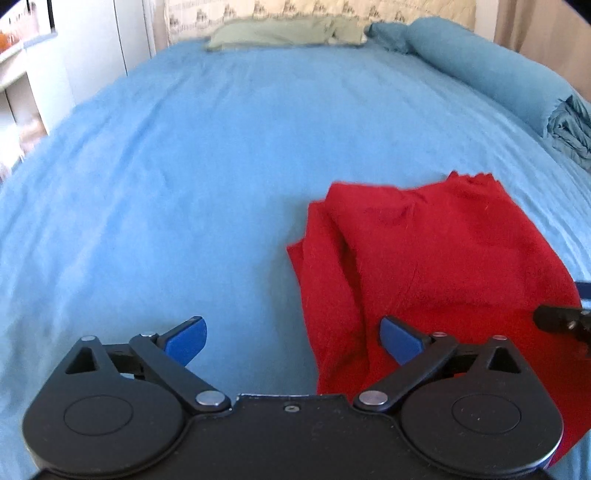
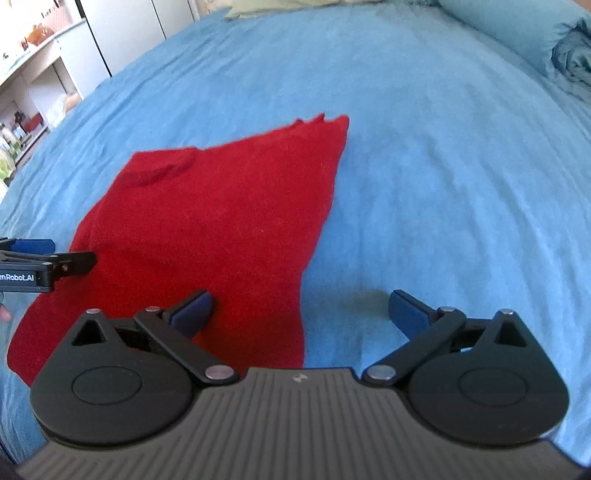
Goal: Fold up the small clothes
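A red garment [image 1: 424, 258] lies partly folded on the blue bed sheet [image 1: 166, 184]; it also shows in the right wrist view [image 2: 221, 221]. My left gripper [image 1: 293, 341] is open and empty, its right finger over the garment's left edge. My right gripper [image 2: 301, 312] is open and empty, straddling the garment's right edge, with its left finger over the cloth and its right finger over the sheet. The left gripper's tip shows at the left of the right wrist view [image 2: 55, 258]. The right gripper's tip shows at the right edge of the left wrist view [image 1: 561, 319].
A green pillow [image 1: 284, 33] lies at the head of the bed. A rolled teal blanket [image 1: 498, 77] lies along the far right side. White shelves [image 2: 33, 96] and cupboards stand to the left of the bed.
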Demonstrator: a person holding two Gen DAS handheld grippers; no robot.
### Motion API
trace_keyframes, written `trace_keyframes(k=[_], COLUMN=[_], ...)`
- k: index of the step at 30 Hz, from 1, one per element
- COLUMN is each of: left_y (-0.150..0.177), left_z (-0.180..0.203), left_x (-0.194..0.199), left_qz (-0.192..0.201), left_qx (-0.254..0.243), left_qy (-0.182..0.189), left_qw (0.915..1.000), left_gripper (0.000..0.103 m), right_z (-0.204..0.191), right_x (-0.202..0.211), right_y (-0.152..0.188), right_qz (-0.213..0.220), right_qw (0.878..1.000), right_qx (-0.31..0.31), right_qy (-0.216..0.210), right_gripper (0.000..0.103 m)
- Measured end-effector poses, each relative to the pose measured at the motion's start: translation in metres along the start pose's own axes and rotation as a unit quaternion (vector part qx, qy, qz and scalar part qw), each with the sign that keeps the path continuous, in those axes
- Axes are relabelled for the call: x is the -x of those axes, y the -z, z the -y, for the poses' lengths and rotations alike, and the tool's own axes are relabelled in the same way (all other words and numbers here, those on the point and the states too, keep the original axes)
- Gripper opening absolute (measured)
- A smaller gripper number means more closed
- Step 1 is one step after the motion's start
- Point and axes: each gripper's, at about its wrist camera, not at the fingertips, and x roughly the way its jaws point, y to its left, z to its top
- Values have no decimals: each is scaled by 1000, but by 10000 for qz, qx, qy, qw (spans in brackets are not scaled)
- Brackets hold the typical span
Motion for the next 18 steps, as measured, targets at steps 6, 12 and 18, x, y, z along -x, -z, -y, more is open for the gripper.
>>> trace_keyframes(k=[6,12,18], left_y=[-26,-46,-24], left_z=[-2,6,19], left_x=[75,203,316], left_qz=[428,905,1173], left_qx=[422,648,691], left_qy=[-111,-437,-684], left_qw=[9981,9928,9883], left_gripper=[100,103,103], right_z=[-14,-38,-56], right_x=[71,193,300], right_y=[-14,-35,-25], right_qz=[780,1280,1391], right_qw=[9969,9915,9898], right_qx=[88,105,-29], right_qy=[72,217,314], right_gripper=[103,103,103])
